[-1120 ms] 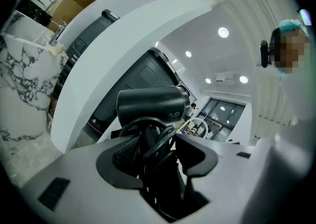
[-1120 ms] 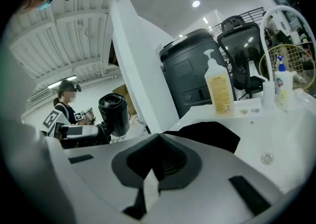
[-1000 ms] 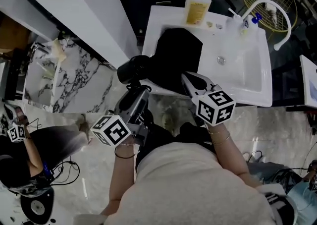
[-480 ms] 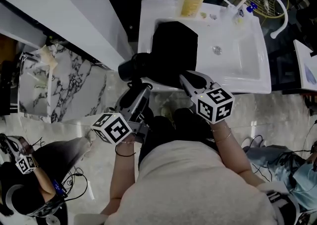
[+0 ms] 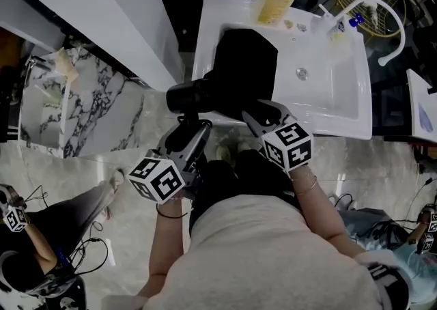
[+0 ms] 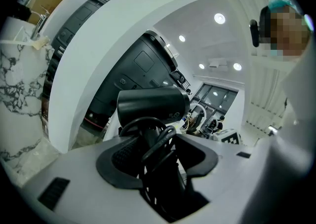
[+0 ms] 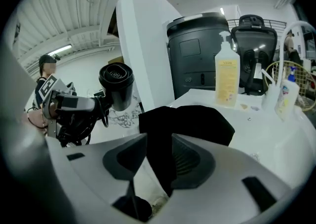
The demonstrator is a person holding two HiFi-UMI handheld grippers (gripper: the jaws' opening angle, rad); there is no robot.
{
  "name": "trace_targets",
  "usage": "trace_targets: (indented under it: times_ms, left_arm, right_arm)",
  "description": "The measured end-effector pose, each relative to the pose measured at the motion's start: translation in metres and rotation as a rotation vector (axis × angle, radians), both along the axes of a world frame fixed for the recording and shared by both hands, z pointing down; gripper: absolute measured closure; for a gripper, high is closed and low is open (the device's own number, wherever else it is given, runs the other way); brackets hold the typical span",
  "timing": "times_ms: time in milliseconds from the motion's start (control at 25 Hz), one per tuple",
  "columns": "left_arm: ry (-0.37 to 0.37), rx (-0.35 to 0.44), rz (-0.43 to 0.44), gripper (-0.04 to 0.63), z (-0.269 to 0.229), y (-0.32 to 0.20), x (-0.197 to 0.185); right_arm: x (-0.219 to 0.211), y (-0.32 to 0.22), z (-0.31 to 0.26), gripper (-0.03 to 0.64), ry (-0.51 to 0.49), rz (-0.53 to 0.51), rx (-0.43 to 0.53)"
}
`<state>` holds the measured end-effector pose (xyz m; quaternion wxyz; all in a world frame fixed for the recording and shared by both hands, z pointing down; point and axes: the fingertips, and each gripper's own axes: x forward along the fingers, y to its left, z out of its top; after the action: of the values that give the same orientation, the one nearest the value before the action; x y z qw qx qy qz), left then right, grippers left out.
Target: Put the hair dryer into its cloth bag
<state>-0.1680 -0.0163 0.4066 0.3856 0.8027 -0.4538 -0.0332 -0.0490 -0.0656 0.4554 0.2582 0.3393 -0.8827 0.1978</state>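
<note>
Head view, cloth bag [image 5: 246,69] in sink [image 5: 331,100], left claw [image 5: 196,126] gripping hair dryer [image 5: 188,95], right claw [image 5: 263,112] just opened round bag

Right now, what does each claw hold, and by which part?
The left claw holds the hair dryer by its cord-wrapped handle. The right claw has just been opening its jaws; the cloth bag hangs between them, unclamped.

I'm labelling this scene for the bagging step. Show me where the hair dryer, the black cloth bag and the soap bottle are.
hair dryer [image 5: 187,95]: head view, on its black barrel.
cloth bag [image 5: 247,63]: head view, on the middle of the black fabric.
soap bottle [image 5: 275,0]: head view, on its yellow body.
</note>
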Motion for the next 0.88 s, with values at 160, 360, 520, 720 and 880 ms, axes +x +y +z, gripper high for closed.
trace_targets:
  times_ms: [160, 360, 520, 720, 880]
  left_arm:
    - [-0.033, -0.016, 0.001, 0.373, 0.008, 0.007, 0.003]
    - [-0.052, -0.053, -0.026, 0.373, 0.017, 0.017, 0.006]
    - [-0.049, -0.077, -0.048, 0.373, 0.023, 0.024, 0.008]
    - [-0.085, -0.093, -0.049, 0.373, 0.028, 0.033, 0.012]
    - [-0.133, -0.101, -0.003, 0.373, 0.034, 0.037, 0.023]
  right_arm:
    - [-0.002, 0.001, 0.014, 0.435, 0.02, -0.051, -0.026]
    - [0.0, -0.002, 0.018, 0.426, 0.038, -0.083, -0.001]
    - [0.001, -0.002, 0.027, 0.413, 0.094, -0.131, 0.015]
    - [0.01, -0.011, 0.029, 0.527, 0.081, -0.114, 0.016]
    - [0.014, -0.018, 0.022, 0.589, 0.046, -0.094, 0.025]
